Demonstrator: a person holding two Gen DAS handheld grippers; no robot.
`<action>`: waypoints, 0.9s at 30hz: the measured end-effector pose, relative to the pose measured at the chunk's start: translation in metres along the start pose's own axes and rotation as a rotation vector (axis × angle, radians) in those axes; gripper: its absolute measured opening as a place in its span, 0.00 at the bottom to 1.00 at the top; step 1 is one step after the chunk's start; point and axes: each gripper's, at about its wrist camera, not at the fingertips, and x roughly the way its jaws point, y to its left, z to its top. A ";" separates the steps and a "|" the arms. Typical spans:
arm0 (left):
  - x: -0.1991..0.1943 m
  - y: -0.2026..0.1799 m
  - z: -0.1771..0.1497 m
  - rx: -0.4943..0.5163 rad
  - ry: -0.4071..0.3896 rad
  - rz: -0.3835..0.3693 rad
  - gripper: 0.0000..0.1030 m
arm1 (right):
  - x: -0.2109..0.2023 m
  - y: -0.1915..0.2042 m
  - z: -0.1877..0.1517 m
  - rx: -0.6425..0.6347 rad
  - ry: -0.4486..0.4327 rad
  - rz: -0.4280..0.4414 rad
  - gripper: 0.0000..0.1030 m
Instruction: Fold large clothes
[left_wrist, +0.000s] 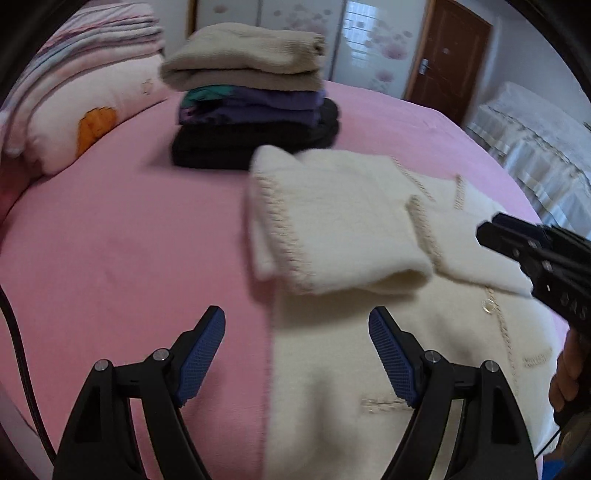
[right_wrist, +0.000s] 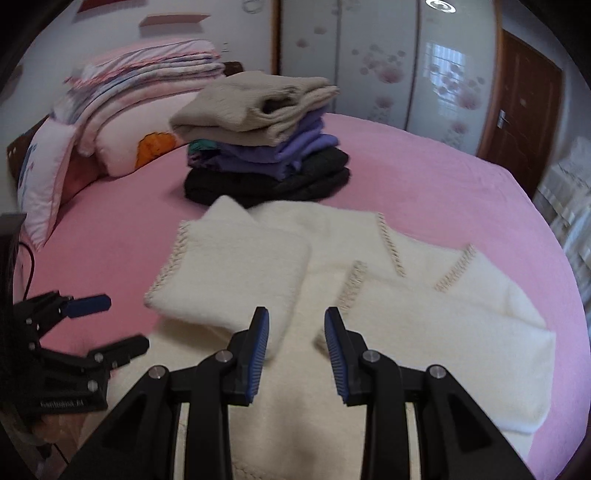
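Two hand-held grippers hover over a cream cardigan on a pink bed, neither touching cloth. The left hand-held gripper has its jaws spread wide, empty; one blue pad sits above bare bed sheet, the other above the cardigan's left edge. The right hand-held gripper has its jaws parted by a narrower gap, also empty, poised above the middle of the cardigan.

From the right wrist view, the left hand-held gripper shows at the left edge, jaws apart, over the sheet beside the garment. From the left wrist view, the right one comes in from the right edge above the cardigan's chest, and a bit of the person's hand is seen gripping it.

The cardigan lies flat with both sleeves folded in across the body. The left sleeve lies across the upper left, its stitched cuff near the edge. The right sleeve crosses the right side.

Beyond the collar, close by, stands a stack of folded clothes: black at the bottom, purple in the middle, beige on top. Left of the stack lie pillows under folded bedding. Behind the bed are a flowered wardrobe and a brown door.
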 end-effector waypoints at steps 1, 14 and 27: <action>-0.001 0.012 0.001 -0.032 -0.002 0.032 0.77 | 0.005 0.013 0.001 -0.033 0.002 0.016 0.30; 0.012 0.064 0.006 -0.191 0.011 0.082 0.77 | 0.046 0.108 -0.022 -0.407 0.016 -0.068 0.30; 0.021 0.097 -0.001 -0.291 0.026 0.085 0.77 | 0.090 0.141 -0.015 -0.574 -0.011 -0.228 0.30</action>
